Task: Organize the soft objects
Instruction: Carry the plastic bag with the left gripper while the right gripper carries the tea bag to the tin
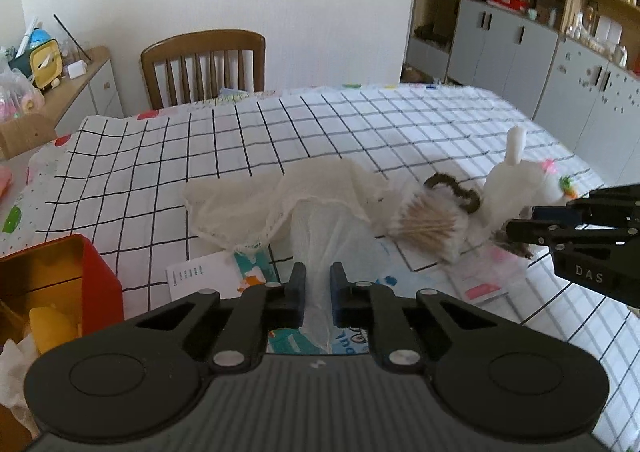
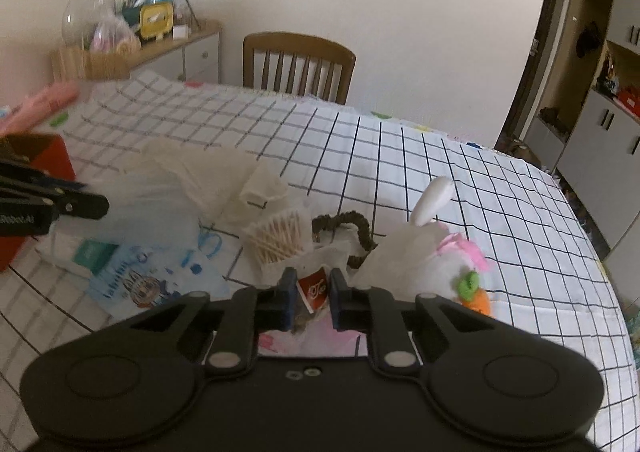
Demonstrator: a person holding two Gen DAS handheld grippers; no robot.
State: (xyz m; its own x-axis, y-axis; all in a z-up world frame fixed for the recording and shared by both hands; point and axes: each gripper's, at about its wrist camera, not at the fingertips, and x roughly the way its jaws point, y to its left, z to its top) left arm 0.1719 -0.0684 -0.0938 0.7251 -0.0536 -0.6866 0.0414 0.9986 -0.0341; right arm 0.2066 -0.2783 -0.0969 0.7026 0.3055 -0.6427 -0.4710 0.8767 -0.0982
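Checked tablecloth, wooden chair, grey cabinets

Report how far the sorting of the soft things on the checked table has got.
Done: the red box already holds some yellow and white items. In hand: the left gripper pinches a thin white sheet; the right gripper closes on a tea packet. Left: the mesh cloth, cotton swabs, scrunchie and plush rabbit remain on the tablecloth.

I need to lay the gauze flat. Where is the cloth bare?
Bare checked tablecloth runs from the gauze back to the chair, and behind the plush rabbit. Crowded: cotton swabs, scrunchie and packets between the grippers; red box at left.
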